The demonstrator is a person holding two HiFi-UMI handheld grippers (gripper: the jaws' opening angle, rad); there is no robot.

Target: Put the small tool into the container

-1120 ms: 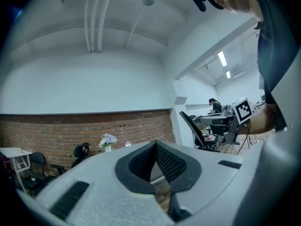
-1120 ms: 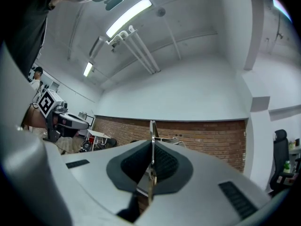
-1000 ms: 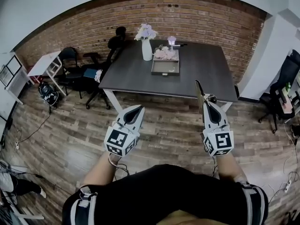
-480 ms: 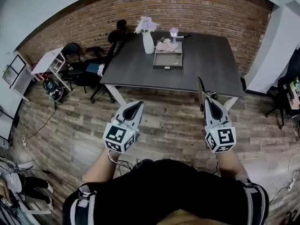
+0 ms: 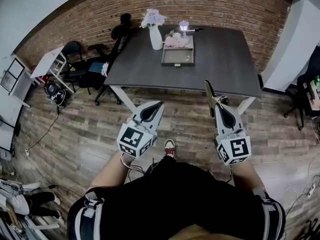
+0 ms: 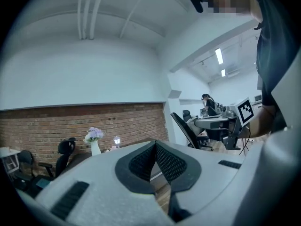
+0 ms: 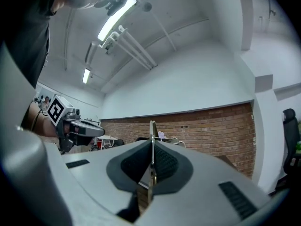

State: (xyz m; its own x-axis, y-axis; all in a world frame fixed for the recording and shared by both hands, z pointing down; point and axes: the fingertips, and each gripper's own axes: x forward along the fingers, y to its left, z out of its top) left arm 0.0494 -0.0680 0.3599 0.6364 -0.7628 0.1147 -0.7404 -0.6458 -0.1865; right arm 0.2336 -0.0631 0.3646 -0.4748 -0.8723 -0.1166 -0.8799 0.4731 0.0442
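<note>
A thin flat metal tool (image 5: 209, 95) stands up out of my right gripper (image 5: 219, 107), whose jaws are shut on it. In the right gripper view the tool (image 7: 152, 136) rises as a narrow blade from between the black pads. My left gripper (image 5: 158, 104) is shut with nothing in it, its pads (image 6: 162, 160) pressed together. Both grippers hang over the wooden floor, short of the dark table (image 5: 220, 64). A shallow rectangular tray (image 5: 176, 57), the container, lies on the table's far middle.
A white vase with flowers (image 5: 155, 36), a small lamp (image 5: 183, 26) and a pink bundle (image 5: 176, 41) stand behind the tray. Office chairs (image 5: 95, 69) and a white side table (image 5: 49, 64) are at the left. My shoe (image 5: 169, 146) shows on the floor.
The person has stepped forward, with a shoe now in sight. The table sits higher in the head view. My left gripper has shifted a little right; the right still holds the tool.
</note>
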